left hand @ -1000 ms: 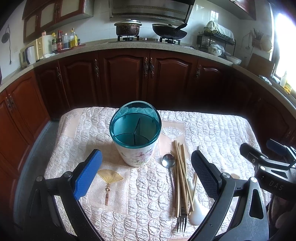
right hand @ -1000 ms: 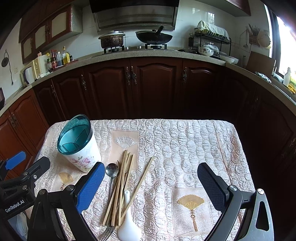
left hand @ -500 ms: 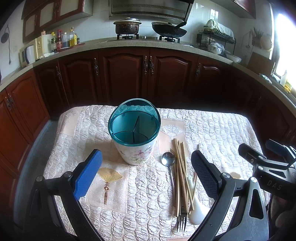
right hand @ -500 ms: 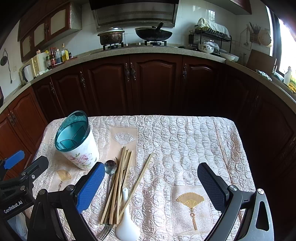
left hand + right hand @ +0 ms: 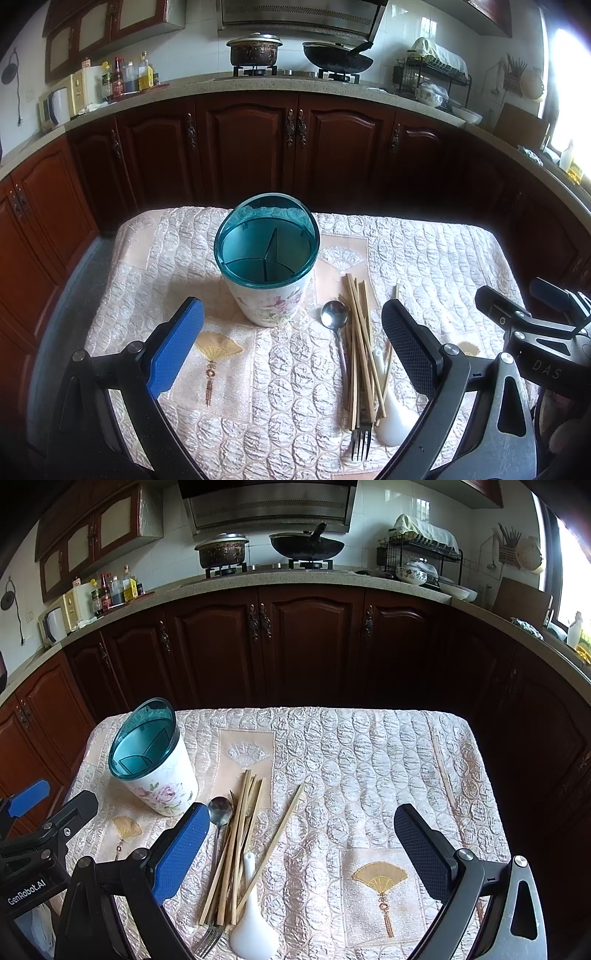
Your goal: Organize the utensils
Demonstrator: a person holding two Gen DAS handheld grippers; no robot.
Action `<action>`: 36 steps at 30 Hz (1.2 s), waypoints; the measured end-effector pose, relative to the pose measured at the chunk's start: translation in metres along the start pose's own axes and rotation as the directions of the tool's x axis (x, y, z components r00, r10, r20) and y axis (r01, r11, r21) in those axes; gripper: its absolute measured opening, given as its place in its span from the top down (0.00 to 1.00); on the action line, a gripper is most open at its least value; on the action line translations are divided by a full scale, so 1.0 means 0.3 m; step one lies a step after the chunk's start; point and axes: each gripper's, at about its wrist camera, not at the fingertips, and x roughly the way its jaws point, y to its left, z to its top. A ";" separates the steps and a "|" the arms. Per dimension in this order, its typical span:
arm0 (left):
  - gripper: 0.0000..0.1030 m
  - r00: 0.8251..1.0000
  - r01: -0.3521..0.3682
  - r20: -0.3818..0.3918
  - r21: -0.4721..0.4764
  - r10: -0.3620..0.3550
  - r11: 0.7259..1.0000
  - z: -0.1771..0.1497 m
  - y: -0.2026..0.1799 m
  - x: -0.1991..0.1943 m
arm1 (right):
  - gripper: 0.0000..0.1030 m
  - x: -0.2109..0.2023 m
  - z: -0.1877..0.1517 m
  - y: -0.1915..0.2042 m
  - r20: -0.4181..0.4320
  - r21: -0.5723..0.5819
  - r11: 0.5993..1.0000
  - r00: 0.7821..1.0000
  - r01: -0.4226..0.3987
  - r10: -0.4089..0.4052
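Wooden chopsticks (image 5: 236,838), one spoon (image 5: 218,814), one fork (image 5: 208,939).

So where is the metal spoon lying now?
In both views the metal spoon lies on the table, between the utensil holder and the chopsticks.

1. The desk (image 5: 369,760) wears a quilted cream cloth with embroidered gold fans.
2. A floral white utensil holder with a teal divided insert (image 5: 266,258) stands upright on it.
3. Just beside the holder lie a steel spoon (image 5: 336,325), a pile of wooden chopsticks (image 5: 360,339), a steel fork (image 5: 361,441) and a white ceramic soup spoon (image 5: 253,926).
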 end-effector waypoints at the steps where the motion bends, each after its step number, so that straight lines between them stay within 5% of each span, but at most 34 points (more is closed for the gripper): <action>1: 0.05 1.000 0.000 -0.002 0.001 0.000 1.000 -0.001 -0.001 0.002 | 0.03 0.002 -0.001 -0.002 -0.001 0.002 1.000 1.000 0.000 0.000; 36: 0.05 0.996 -0.010 -0.089 0.020 0.012 1.000 -0.021 -0.031 0.135 | 0.03 0.121 -0.025 -0.035 -0.075 0.013 1.000 0.997 -0.023 0.024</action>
